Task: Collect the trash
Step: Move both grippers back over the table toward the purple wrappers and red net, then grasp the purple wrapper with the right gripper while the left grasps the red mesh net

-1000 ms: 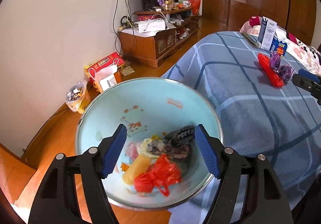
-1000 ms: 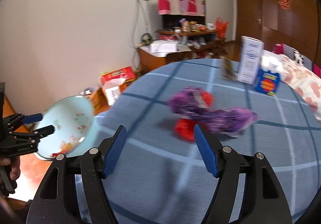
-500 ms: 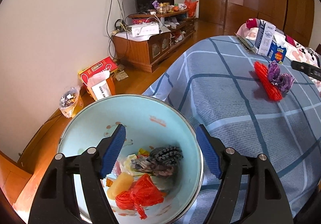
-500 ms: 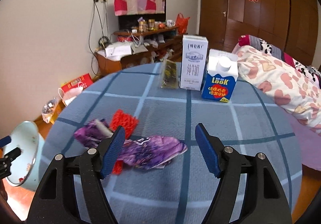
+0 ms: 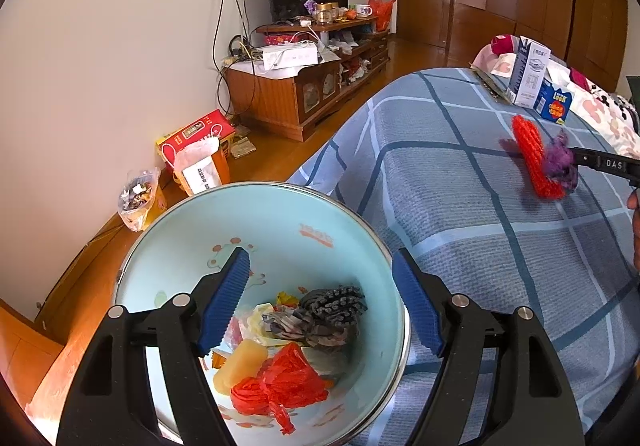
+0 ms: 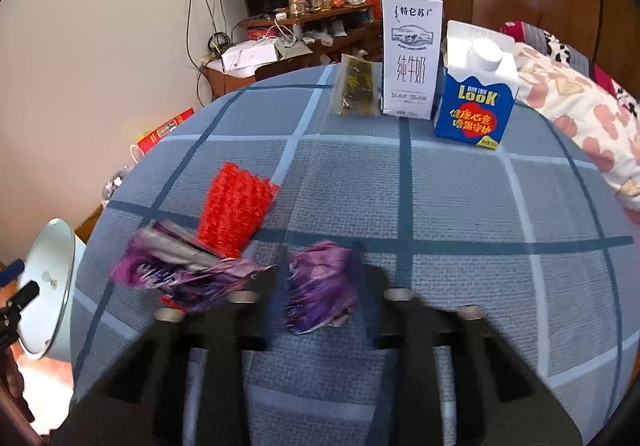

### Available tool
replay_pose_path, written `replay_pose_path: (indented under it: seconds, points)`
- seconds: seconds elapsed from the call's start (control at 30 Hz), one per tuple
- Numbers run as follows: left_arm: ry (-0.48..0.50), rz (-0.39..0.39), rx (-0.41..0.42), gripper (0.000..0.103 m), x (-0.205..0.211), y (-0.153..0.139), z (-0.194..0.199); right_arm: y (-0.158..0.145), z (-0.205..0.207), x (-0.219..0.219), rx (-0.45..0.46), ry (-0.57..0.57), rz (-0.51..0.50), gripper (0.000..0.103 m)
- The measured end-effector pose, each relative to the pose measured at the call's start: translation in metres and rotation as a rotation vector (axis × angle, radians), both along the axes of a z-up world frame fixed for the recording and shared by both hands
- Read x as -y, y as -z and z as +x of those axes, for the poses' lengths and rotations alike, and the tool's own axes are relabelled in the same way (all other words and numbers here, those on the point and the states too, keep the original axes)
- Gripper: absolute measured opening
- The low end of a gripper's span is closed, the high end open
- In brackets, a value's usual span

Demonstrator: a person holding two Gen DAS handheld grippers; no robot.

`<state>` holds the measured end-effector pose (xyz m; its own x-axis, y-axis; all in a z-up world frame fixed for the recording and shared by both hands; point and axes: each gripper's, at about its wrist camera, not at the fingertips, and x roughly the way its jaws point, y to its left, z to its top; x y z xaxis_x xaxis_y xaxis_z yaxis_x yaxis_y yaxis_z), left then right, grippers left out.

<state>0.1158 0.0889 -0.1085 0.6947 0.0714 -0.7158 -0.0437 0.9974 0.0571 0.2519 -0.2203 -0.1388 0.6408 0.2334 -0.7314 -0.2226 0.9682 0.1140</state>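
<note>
My right hand-held gripper [image 6: 316, 286] was apart a second ago; now its jaws are closing on the purple wrapper [image 6: 320, 286] on the bed [image 6: 460, 214]. Lift next, I reckon. Left hand-held gripper [image 5: 320, 306] apart over the bowl [image 5: 280, 206].

Wrapper [image 6: 320, 286] on bed [image 6: 440, 206], cartons [image 6: 412, 58] behind, netting [image 6: 236, 206] left.

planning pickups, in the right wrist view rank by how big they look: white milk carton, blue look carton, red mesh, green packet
1. white milk carton
2. blue LOOK carton, close to it
3. red mesh, nearer the camera, so unsure
4. green packet
</note>
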Motion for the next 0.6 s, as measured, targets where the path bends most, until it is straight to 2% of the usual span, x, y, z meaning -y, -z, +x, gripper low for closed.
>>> replay_pose_path:
  seconds: [0.13, 0.3, 0.43, 0.6]
  points:
    - [0.013, 0.002, 0.003, 0.073, 0.005, -0.002, -0.001, -0.002, -0.01, -0.002, 0.022, -0.006, -0.012, 0.013]
    - [0.033, 0.0, 0.01, 0.073, 0.016, -0.007, 0.002, -0.012, -0.023, 0.013, 0.053, 0.024, 0.036, 0.009]
    - [0.063, -0.004, 0.018, 0.073, 0.034, -0.01, 0.007, -0.024, -0.036, 0.049, 0.065, 0.087, 0.097, 0.008]
    - [0.106, -0.005, 0.021, 0.073, 0.062, -0.012, 0.014, -0.024, -0.05, 0.083, 0.063, 0.155, 0.076, 0.009]
